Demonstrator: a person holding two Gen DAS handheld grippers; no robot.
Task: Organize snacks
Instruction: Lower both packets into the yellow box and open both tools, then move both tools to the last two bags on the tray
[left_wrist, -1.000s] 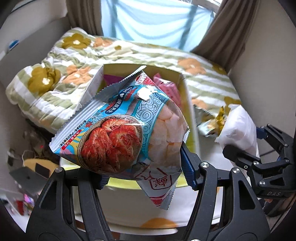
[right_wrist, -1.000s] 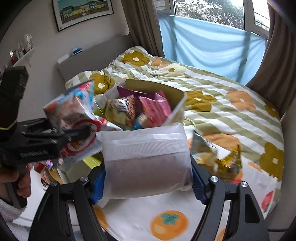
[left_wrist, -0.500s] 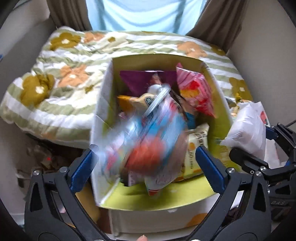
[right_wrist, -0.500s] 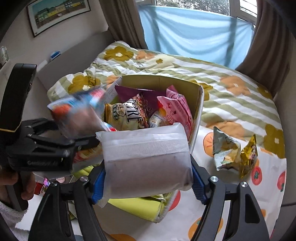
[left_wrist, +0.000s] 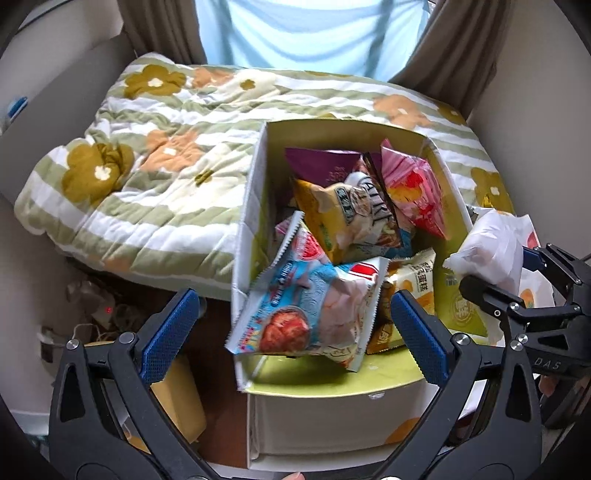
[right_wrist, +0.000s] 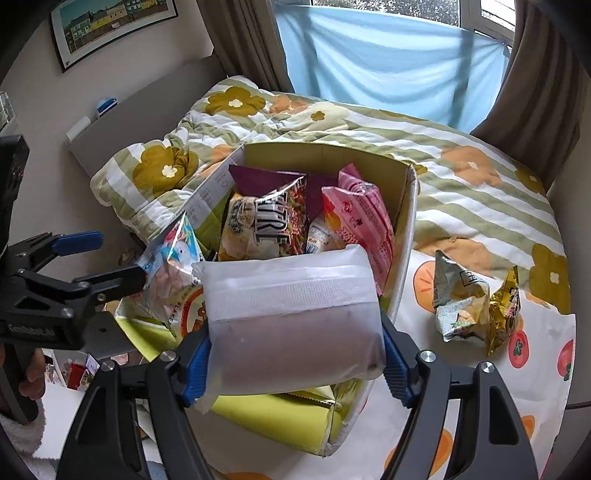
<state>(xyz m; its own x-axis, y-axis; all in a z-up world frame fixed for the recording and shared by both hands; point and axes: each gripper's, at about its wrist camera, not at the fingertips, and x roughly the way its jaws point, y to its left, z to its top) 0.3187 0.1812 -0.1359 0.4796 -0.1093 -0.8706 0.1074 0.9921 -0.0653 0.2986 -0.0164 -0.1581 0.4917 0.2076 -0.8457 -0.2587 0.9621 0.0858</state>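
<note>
A cardboard box (left_wrist: 255, 192) with a green lining stands on the bed's near edge and holds several snack bags. The blue shrimp-cracker bag (left_wrist: 306, 306) lies loose at the box's near side, tilted over its left wall; it also shows in the right wrist view (right_wrist: 173, 266). My left gripper (left_wrist: 291, 332) is open, its blue pads apart on either side of that bag, not touching it. My right gripper (right_wrist: 295, 354) is shut on a white translucent pouch (right_wrist: 291, 314) and holds it above the box's near right corner (right_wrist: 402, 258). The pouch also shows in the left wrist view (left_wrist: 487, 251).
Two loose snack bags, one silver (right_wrist: 458, 299) and one gold (right_wrist: 506, 310), lie on the fruit-print sheet right of the box. A flowered quilt (left_wrist: 147, 177) covers the bed behind and left. Clutter and cables sit on the floor at left (left_wrist: 92, 306).
My left gripper moved over the box, opened and let go of the shrimp-cracker bag, which dropped into the box's near side. My right gripper kept hold of the pouch and moved closer to the box.
</note>
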